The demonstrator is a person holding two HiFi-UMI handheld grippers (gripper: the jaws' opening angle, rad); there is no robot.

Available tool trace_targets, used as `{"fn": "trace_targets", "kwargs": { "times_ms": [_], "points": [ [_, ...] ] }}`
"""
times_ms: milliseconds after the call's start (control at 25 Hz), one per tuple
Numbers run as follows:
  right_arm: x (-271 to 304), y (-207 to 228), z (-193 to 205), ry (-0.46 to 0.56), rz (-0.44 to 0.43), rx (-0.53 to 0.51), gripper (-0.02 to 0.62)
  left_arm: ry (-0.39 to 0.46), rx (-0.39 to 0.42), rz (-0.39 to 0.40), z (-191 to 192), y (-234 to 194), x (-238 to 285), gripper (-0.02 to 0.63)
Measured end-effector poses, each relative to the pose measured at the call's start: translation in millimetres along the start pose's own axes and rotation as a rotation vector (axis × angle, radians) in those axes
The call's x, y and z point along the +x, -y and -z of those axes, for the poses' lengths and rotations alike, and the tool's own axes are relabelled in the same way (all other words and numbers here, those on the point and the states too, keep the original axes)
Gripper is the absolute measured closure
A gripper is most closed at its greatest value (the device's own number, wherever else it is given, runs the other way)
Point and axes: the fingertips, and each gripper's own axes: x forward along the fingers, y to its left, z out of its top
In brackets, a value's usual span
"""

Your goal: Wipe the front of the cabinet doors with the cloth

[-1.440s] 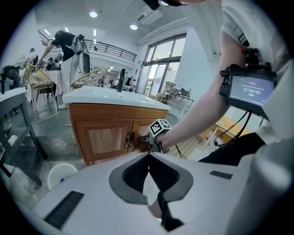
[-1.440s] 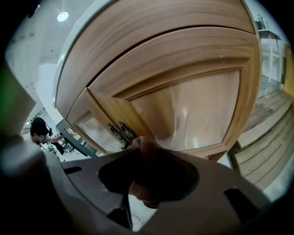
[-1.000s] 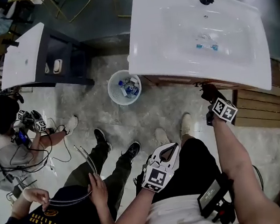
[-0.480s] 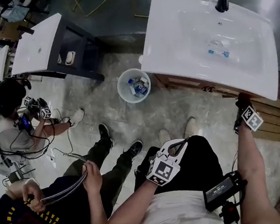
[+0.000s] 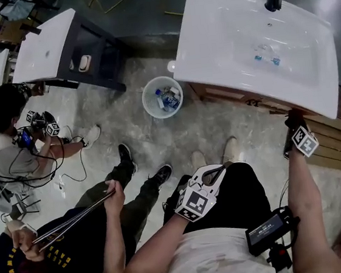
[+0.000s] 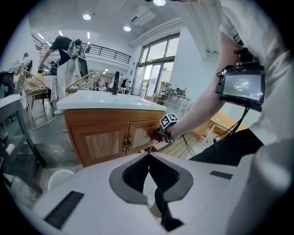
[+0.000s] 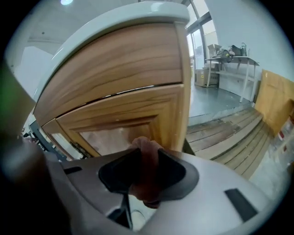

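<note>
Under the counter (image 5: 211, 67), head view: we see the right claw (image 5: 292, 120) tucked beneath its edge; the left claw (image 5: 210, 172) hangs well apart, nearer our body.
Left gripper view: its jaws meet, empty.
Right gripper view: jaws clamp the brown cloth (image 7: 144, 167), pressed against the right door (image 7: 117, 135).

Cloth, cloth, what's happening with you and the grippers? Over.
Right gripper shut on reddish-brown cloth, against light wooden right cabinet door. Left gripper shut, empty, held back. Nothing blocking.
</note>
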Motion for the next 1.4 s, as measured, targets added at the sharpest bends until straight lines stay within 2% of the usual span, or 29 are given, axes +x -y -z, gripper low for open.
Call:
{"fn": "trace_targets", "kwargs": {
  "times_ms": [360,560,720,880,960,1120,1400],
  "points": [
    [3.4,-119.0,14.6,-0.028,-0.221,-0.111,0.474,0.017,-0.013,-0.026,1.3,-9.7,-23.0,0.594],
    [-1.1,-171.9,22.8,-0.041,-0.337,-0.104,0.474,0.017,-0.022,-0.031,2.1,-12.9,-30.3,0.594],
    [-2.6,-195.9,21.2,-0.033,-0.369,-0.058,0.474,0.015,-0.024,-0.034,1.7,-16.2,-34.8,0.594],
    [-3.1,-191.2,16.5,-0.014,-0.355,0.027,0.474,0.016,-0.022,-0.031,1.9,-15.7,-35.1,0.594],
    [-2.8,-175.9,13.6,0.002,-0.32,0.07,0.474,0.017,-0.02,-0.027,2.5,-15.1,-33.9,0.594],
    [-4.0,-128.8,6.7,0.031,-0.21,0.14,0.474,0.019,-0.021,-0.023,2.6,-14.4,-33.1,0.594],
    [-22.6,-22.5,-16.5,0.06,0.006,0.131,0.474,0.024,-0.009,-0.007,-1.2,-11.2,-24.0,0.594]
  ]
}}
